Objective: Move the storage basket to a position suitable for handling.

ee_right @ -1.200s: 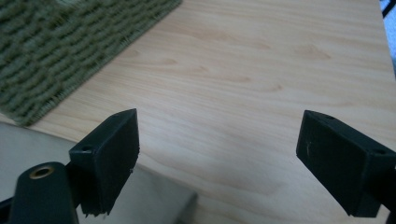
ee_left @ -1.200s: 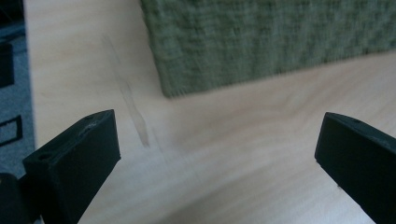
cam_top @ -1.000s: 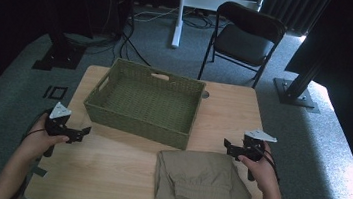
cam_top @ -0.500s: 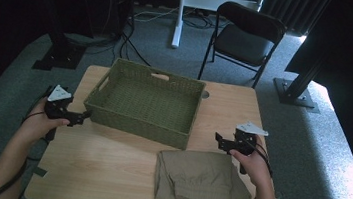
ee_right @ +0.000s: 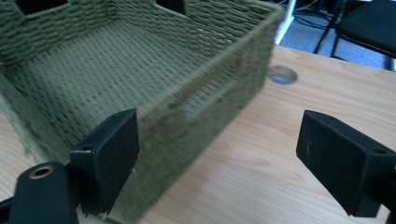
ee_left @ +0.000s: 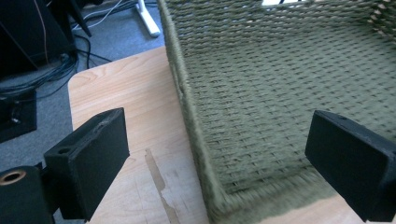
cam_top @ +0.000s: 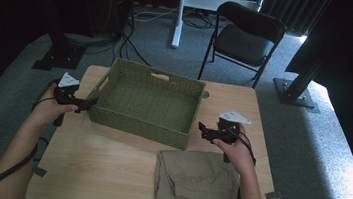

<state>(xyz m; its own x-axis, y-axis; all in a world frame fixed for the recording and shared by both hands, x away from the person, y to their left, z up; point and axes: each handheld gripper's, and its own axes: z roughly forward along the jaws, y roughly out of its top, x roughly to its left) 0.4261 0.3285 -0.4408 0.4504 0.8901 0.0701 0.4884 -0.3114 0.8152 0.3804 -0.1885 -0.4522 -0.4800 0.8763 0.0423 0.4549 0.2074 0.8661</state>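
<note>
- On the wooden surface (cam_top: 106,172), both tongs have closed in on the green woven basket (cam_top: 146,101) from either side since a second ago.
- Left tongs (cam_top: 86,103) gape wide astride its left wall; the jaws have just narrowed slightly.
- Right tongs (cam_top: 204,131) are open by its right wall, gripping nothing.
- A two-sided grasp looks imminent.
- Nothing lies inside the basket; folded khaki cloth (cam_top: 196,177) lies just before it.

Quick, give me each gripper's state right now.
Left gripper: open, straddling the green basket's left wall, not gripping.
Right gripper: open, holding nothing, at the basket's right end.
</note>
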